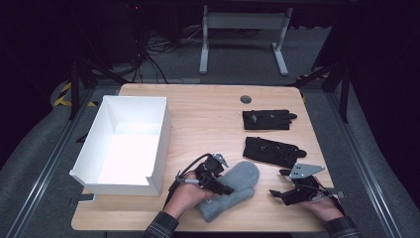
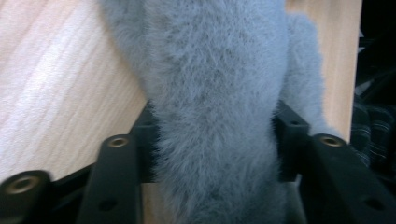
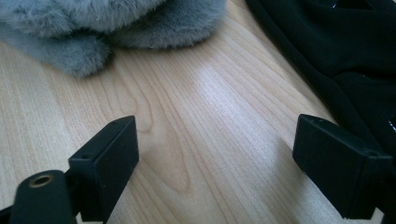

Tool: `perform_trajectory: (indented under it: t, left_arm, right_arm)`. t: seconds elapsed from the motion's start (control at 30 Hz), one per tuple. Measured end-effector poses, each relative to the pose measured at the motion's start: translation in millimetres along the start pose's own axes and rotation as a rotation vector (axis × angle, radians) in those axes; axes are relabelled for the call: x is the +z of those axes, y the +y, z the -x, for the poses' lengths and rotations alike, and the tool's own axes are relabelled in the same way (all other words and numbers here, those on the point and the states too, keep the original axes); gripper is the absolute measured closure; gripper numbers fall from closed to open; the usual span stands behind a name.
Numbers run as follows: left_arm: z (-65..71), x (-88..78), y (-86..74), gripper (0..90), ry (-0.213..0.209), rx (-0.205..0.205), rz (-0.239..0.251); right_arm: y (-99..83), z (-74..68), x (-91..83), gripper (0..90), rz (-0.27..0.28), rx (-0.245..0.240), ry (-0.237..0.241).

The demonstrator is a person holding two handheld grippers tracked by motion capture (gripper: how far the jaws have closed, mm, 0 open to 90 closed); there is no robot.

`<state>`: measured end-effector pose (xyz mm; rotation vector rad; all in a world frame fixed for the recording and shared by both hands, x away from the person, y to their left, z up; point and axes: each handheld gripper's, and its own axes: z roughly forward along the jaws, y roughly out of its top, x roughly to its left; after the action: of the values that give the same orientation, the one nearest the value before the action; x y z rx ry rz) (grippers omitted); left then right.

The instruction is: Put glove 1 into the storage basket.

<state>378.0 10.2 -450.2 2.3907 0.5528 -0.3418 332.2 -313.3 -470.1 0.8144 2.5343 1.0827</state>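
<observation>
The left gripper [image 1: 218, 184] has its jaws clenched on the grey fuzzy mitten [image 1: 233, 188], which lies flat on the counter [image 1: 208, 114] near the front edge, just right of the white box [image 1: 126, 144]; in the left gripper view the pile bulges between the two pads, so the fabric is pinched across the middle of its width. The main risk, as I judge it, is a shallow hold: the pads may be squeezing mostly fluff and one layer of cloth, so on lifting the mitten could slip free or dangle and drag on the counter. A long limp mitten may also catch on the wall of the box if it is carried that way too low. The right gripper [image 1: 292, 194] rests on the counter with its jaws released and nothing between them, just beside the nearer black glove [image 1: 273, 150], with a second black glove [image 1: 266, 119] farther back. If the right hand swings without care, it could snag that glove or nudge it out of place. The mitten's thumb lobe [image 3: 81, 58] lies close by too.
</observation>
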Motion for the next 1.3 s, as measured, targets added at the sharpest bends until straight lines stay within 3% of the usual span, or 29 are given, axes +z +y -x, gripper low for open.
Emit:
perform_trajectory:
  t: [0.13, 0.33, 0.57, 0.77, 1.3]
  left_arm:
    - [1.2, -0.5, 1.8, 67.1, -0.024, 0.014, -0.015]
    - [0.9, -5.1, 3.2, 73.1, -0.042, -0.011, -0.012]
    - [9.5, -19.6, 4.6, 73.7, -0.006, -0.001, 0.028]
    - [15.3, -42.1, 4.9, 73.5, 0.05, 0.027, 0.087]
    - [23.3, -90.0, 10.4, 73.3, 0.111, 0.004, 0.17]
  right_arm:
    - [0.1, -0.1, 0.1, 14.7, 0.0, 0.0, 0.0]
    - [0.2, 0.0, 0.2, 14.7, 0.0, -0.001, 0.0]
    - [0.3, 0.0, 0.1, 14.7, 0.0, 0.0, 0.0]
    - [0.3, 0.1, 0.1, 14.8, 0.001, -0.001, 0.001]
    - [0.3, -0.2, 0.2, 14.6, 0.0, -0.002, 0.0]
